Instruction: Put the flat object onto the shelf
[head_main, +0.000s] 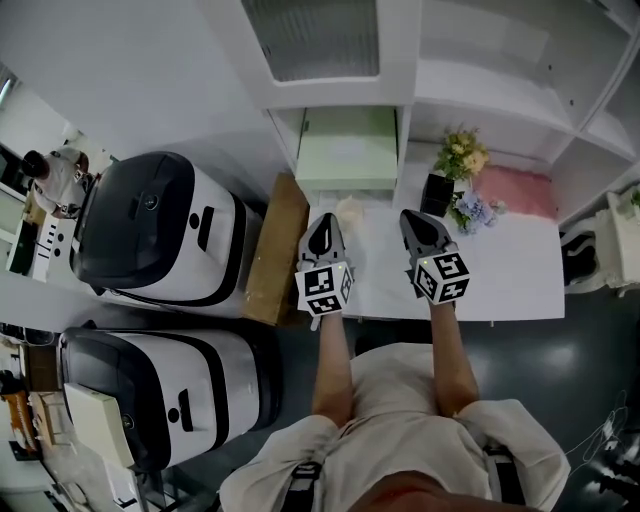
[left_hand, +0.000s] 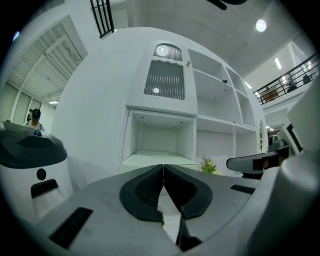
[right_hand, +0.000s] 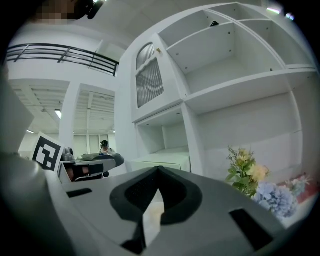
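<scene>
Both of our grippers are shut tight and hold nothing.

In the head view, we see the left gripper (head_main: 322, 225) and the right gripper (head_main: 420, 222) side by side over the white table (head_main: 520, 270), with a gap between them. The flat green object (head_main: 346, 152) lies in the low box of the shelf (head_main: 410, 100), just past the left gripper's tip. A brown board (head_main: 277, 250) stands against the table's left edge. Two big black-and-white machines (head_main: 160, 232) sit further left. Near the right gripper are a black pot (head_main: 436, 194), some flowers (head_main: 462, 152) and a pink cloth (head_main: 515, 190). The right part of the table, in front of the pink cloth, is open.

In the left gripper view, our jaws touch at the tips with nothing between them. The open shelf box is straight ahead, with a wall on each side and a roof above. The right gripper shows off to the right.

In the right gripper view, those jaws are closed too, and empty. The flowers are close on the right. The shelf box with the green object is ahead and to the left.
</scene>
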